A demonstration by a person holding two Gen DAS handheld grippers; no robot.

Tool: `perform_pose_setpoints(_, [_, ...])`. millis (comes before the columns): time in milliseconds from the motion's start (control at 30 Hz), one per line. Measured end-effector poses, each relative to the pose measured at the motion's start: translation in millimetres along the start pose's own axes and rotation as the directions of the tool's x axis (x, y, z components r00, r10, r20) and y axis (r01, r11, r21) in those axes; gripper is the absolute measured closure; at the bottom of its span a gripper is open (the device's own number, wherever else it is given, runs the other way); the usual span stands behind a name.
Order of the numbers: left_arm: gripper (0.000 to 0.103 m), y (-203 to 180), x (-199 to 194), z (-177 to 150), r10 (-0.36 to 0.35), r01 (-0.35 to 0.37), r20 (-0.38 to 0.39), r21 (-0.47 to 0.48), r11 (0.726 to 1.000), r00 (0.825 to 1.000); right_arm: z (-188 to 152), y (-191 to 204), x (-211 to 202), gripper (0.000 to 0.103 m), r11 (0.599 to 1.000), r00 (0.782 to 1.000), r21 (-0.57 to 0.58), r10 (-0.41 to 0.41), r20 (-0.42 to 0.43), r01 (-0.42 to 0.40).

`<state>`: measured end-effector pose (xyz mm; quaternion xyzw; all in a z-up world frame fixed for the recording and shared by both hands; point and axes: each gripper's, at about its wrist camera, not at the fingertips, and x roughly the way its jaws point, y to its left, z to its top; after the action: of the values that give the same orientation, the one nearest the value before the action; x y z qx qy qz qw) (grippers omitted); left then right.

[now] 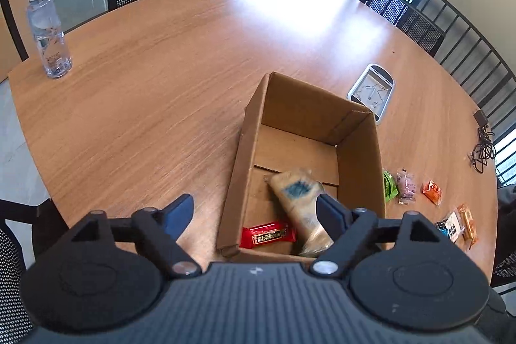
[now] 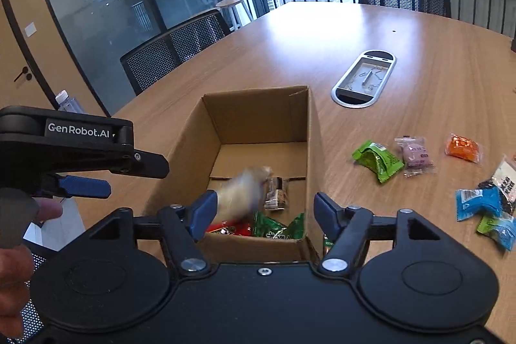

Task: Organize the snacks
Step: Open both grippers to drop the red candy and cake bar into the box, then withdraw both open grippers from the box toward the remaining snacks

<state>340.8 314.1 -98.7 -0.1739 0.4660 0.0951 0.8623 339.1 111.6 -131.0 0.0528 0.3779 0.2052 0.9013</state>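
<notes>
**One box, snacks inside and out**

One cardboard box [image 2: 258, 118] stands near the desk's [image 1: 145, 86] near edge, holding a blurred beige packet [image 1: 300, 202], a red bar [image 1: 267, 235] and green packets [image 2: 277, 228]. Both left tongs [image 1: 254, 211] and right tongs [image 2: 262, 208] gape wide, gripping nothing. Several packets [image 2: 419, 153] lie beside its right wall.

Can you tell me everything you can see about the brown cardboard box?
The cardboard box is plain brown, rectangular, with an open top and no flaps standing up. It sits upright on the wooden table. Its floor shows folded bottom flaps with a seam. Inside, at the near end, lie a red snack bar, a long tan packet that looks blurred, and green wrappers. Neither gripper touches the box: both hang open above its near end.
</notes>
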Motion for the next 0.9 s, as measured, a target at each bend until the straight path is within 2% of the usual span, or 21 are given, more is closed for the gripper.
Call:
perform_pose_setpoints(100, [0.016, -2, -2, -2, 0.003, -0.003, 0.007, -0.007, 1.000, 1.000, -2, -2, -8, 0.021, 1.000, 1.000, 0.005, -0.007, 0.008, 0.007])
perform_pose_setpoints(167, [0.012, -4, -5, -4, 0.008, -0.008, 0.011, -0.010, 1.000, 1.000, -3, -4, -13, 0.016, 1.000, 1.000, 0.016, -0.001, 0.010, 0.001])
perform_pose_setpoints(233, [0.007, -4, -8, -7, 0.008, -0.007, 0.017, -0.009, 1.000, 1.000, -4, -5, -17, 0.006, 1.000, 1.000, 0.015, -0.006, 0.008, 0.005])
perform_pose_setpoints(367, [0.000, -6, -16, -15, 0.004, -0.003, 0.034, -0.017, 1.000, 0.999, -7, -8, -28, 0.001, 1.000, 1.000, 0.008, -0.025, 0.018, 0.025])
perform_pose_setpoints(433, [0.000, -8, -20, -19, 0.011, -0.010, 0.043, -0.019, 1.000, 0.999, -9, -13, -34, 0.000, 0.999, 0.999, 0.007, -0.032, 0.028, 0.032])
perform_pose_setpoints(533, [0.000, -14, -28, -24, 0.003, -0.002, 0.054, -0.017, 1.000, 0.999, -12, -17, -44, 0.000, 0.996, 0.995, -0.005, -0.085, 0.052, 0.085])
perform_pose_setpoints(900, [0.000, -43, -52, -56, 0.023, -0.022, 0.078, -0.008, 1.000, 0.997, -24, -41, -80, 0.000, 0.995, 0.992, -0.009, -0.099, 0.082, 0.100])
